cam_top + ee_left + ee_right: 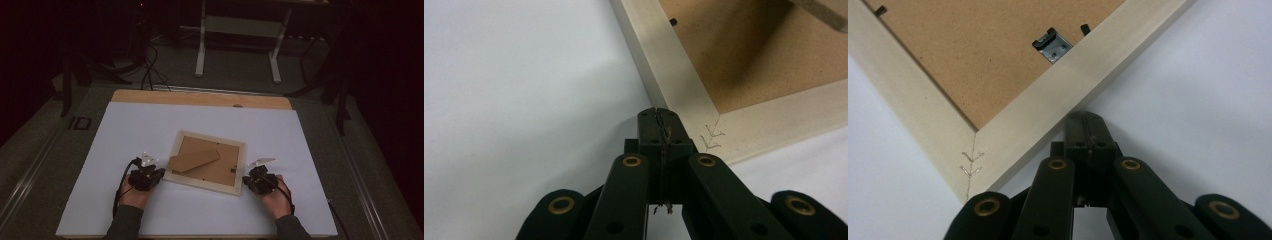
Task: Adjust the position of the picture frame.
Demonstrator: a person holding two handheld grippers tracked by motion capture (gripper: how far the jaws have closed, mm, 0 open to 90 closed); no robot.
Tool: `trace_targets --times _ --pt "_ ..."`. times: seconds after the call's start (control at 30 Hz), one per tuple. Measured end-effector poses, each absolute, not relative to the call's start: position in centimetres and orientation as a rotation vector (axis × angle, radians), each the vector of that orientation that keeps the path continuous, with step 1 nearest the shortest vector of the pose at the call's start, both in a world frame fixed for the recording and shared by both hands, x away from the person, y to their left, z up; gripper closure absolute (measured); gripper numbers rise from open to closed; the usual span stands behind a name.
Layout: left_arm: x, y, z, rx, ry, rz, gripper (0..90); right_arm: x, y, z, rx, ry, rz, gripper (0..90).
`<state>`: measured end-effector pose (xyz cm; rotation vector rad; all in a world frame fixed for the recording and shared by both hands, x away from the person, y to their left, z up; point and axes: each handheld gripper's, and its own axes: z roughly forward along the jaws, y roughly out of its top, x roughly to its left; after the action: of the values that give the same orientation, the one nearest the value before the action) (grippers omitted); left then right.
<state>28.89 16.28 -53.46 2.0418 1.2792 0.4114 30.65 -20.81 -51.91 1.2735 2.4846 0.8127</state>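
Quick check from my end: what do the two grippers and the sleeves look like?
Both the left gripper and right gripper are black, each topped by a pale three-cornered plate and trailing a black cable. Close up, the linkage arms carry brass-coloured rivets, and the fingers are black blocks. The person's sleeves are dark grey.

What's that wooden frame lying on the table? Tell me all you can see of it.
The frame is a picture frame lying face down, askew, on the white table. Its pale wood border has stapled corner joints; the brown fibreboard back carries a folded stand, small black tabs and a metal hanger. The shut left gripper and right gripper sit at its near corners.
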Motion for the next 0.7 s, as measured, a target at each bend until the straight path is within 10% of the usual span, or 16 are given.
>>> trace_targets --times 0.7 --pt "28.3 16.5 -53.4 2.032 1.301 0.390 90.0 32.0 -20.5 -52.0 1.290 2.465 0.820 90.0"
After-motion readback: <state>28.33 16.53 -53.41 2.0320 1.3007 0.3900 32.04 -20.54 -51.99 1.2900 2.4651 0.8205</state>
